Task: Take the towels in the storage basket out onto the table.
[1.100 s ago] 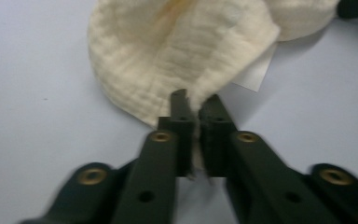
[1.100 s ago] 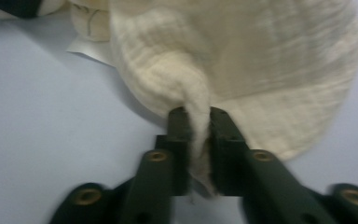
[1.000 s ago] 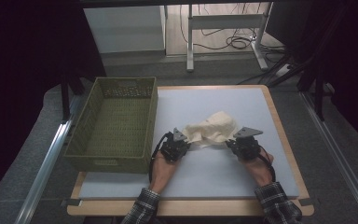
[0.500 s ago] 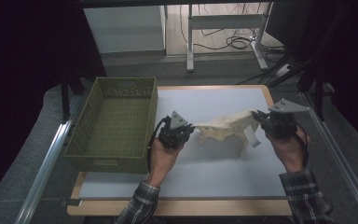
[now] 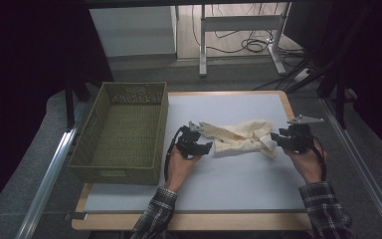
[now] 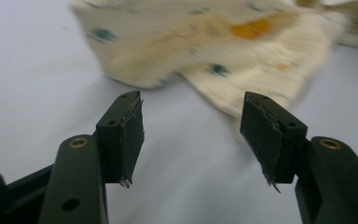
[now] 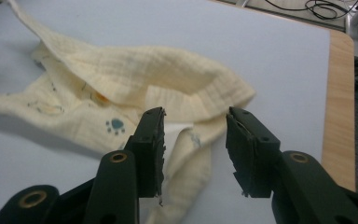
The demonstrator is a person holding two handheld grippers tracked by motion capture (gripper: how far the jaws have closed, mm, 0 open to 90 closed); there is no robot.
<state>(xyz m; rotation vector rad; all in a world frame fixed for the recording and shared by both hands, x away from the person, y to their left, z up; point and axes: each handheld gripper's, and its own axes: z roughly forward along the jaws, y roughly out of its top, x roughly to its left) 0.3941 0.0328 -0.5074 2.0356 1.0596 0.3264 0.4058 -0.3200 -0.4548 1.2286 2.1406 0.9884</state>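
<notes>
A pale yellow cloth with small printed spots lies stretched out across the middle of the grey table mat. My left gripper sits at the cloth's left end. In the left gripper view the left gripper is open over bare mat, and the cloth lies just ahead of the tips. My right gripper is at the cloth's right end. In the right gripper view the right gripper is open, with a fold of the cloth lying under and between its jaws.
A green woven basket stands empty along the table's left side, close to my left hand. The table's wooden edge runs just right of the right gripper. Bare mat stretches in front of the cloth. Table legs and cables lie on the floor behind.
The grippers moved apart and drew the bunched cloth out sideways. Both were shut on its ends; now both are open and the cloth rests flat.
</notes>
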